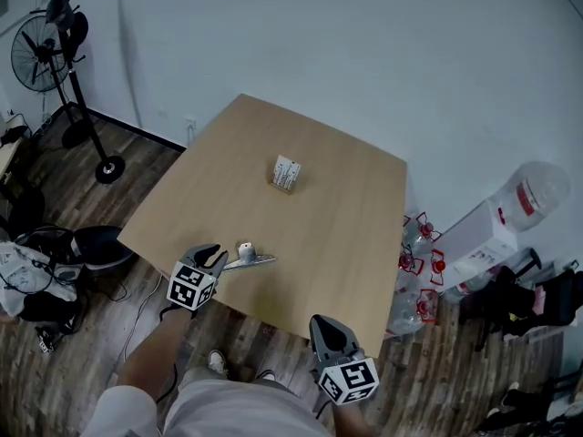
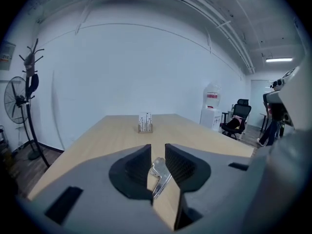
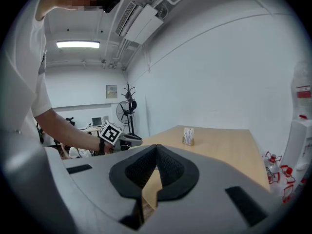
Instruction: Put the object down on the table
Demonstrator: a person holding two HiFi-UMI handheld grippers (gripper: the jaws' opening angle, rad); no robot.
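A silver metal object [image 1: 250, 260] sticks out to the right from my left gripper [image 1: 219, 260], which is shut on it over the near left corner of the wooden table [image 1: 337, 235]. In the left gripper view the object [image 2: 159, 173] sits between the two dark pads of that gripper [image 2: 157, 152], hanging down towards the tabletop. My right gripper [image 1: 324, 322] hovers at the table's near edge, its jaws shut with nothing in them [image 3: 156, 149]. The right gripper view also catches the left gripper's marker cube [image 3: 110, 133] on the person's arm.
A small printed card stand [image 1: 286, 173] is at the table's middle. A standing fan [image 1: 41, 53] and floor clutter [image 1: 36, 276] are to the left. Water jugs [image 1: 537, 194], small bottles [image 1: 419, 248] and a black chair [image 1: 537, 299] crowd the right side.
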